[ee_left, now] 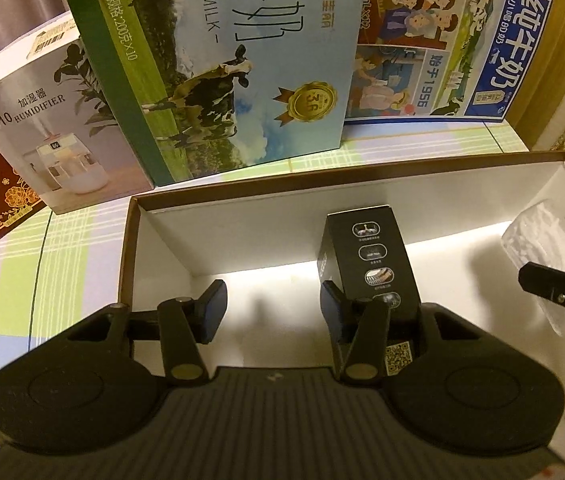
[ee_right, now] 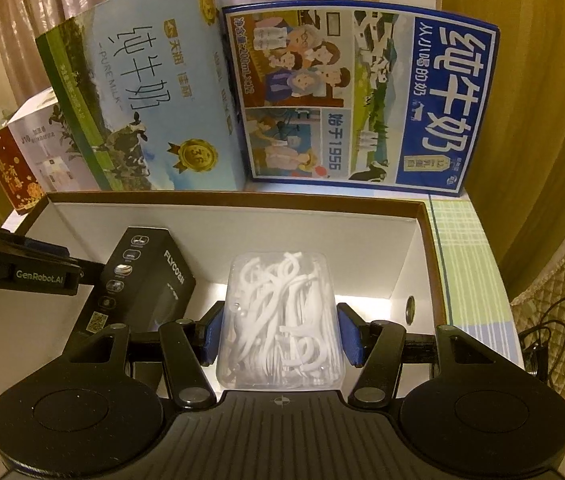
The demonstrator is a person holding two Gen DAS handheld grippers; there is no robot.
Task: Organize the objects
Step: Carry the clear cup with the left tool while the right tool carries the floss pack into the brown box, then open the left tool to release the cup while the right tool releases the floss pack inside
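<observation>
Inside the brown-rimmed tray (ee_right: 422, 210) on the desk (ee_left: 62, 240), left half is bare; left gripper (ee_left: 272, 308) fingers spread wide w/ black box (ee_left: 370, 256) beside one; right gripper (ee_right: 280, 334) clamps clear floss-pick case (ee_right: 278, 320) near right wall.

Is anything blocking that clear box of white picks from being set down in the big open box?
Nothing visible. The floss pick box, held by the right tool, hangs over bare white floor; the black Flyco box sits to its left.
</observation>
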